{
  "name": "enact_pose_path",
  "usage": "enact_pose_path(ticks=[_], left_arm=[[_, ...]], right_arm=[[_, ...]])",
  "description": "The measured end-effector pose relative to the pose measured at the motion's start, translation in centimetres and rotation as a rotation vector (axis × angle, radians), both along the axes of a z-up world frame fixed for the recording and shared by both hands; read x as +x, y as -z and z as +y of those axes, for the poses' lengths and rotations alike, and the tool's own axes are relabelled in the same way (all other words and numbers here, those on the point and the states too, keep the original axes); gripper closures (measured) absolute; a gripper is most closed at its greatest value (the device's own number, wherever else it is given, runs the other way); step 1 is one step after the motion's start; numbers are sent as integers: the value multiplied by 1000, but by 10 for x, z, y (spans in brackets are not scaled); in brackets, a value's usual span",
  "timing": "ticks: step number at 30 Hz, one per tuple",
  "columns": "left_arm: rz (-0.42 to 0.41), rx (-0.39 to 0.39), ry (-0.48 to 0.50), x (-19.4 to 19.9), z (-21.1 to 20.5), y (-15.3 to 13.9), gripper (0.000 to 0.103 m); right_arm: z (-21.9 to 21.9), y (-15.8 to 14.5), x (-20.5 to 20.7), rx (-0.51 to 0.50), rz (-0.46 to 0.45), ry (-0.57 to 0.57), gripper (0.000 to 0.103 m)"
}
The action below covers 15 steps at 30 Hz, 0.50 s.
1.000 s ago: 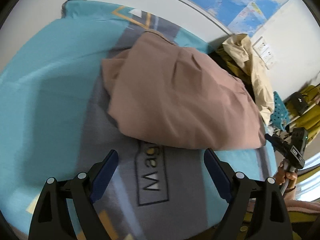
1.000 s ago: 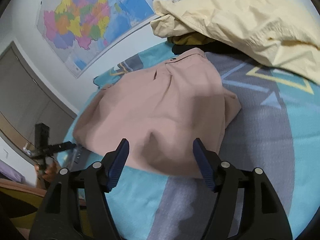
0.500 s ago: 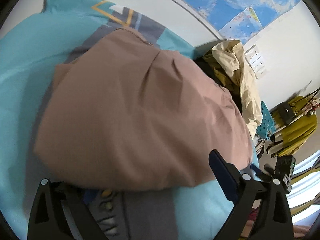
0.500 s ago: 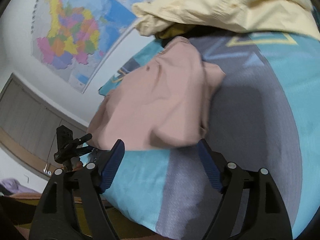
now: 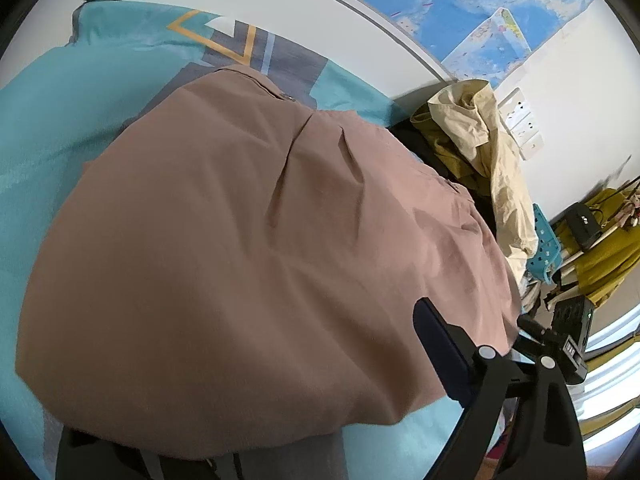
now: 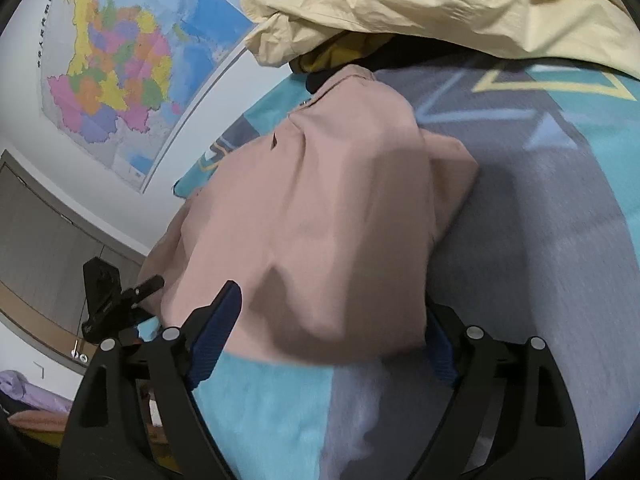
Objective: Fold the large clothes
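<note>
Now the pink garment (image 5: 248, 264) hides one left fingers' pad.

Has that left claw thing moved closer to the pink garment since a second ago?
Yes. The left gripper has slid forward over the blue blanket; the printed label it showed is now hidden, and the pink garment covers its left finger.

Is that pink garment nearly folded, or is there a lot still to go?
Partly done: the pink garment already lies doubled into a compact bundle on the blue blanket. In hand: both grippers are at its near edge; the right gripper has cloth between its jaws, which are opening. Left: any final fold or smoothing, plus the cream garment heaped behind, not yet folded.
</note>
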<state>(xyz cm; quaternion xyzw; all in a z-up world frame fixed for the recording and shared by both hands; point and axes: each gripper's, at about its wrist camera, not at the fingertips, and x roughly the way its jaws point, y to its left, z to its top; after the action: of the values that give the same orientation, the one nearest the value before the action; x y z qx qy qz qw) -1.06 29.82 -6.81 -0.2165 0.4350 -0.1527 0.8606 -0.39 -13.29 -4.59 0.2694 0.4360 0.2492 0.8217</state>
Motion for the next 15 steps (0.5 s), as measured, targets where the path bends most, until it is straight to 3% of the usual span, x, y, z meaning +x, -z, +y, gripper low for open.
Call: enact_pose_path(ticks=[10,12,15], left_arm=[[-14,112,-34,12,-14,-1,17],[-16,147,-58,15,-14,-2,30],[-18,167,-72,19,-12,-2,37]], right_arm=[[20,2,38,8,-27,-22,20],[23,2,45,17,-30,-36,20],[28,3,53,6,-31,-51,27]])
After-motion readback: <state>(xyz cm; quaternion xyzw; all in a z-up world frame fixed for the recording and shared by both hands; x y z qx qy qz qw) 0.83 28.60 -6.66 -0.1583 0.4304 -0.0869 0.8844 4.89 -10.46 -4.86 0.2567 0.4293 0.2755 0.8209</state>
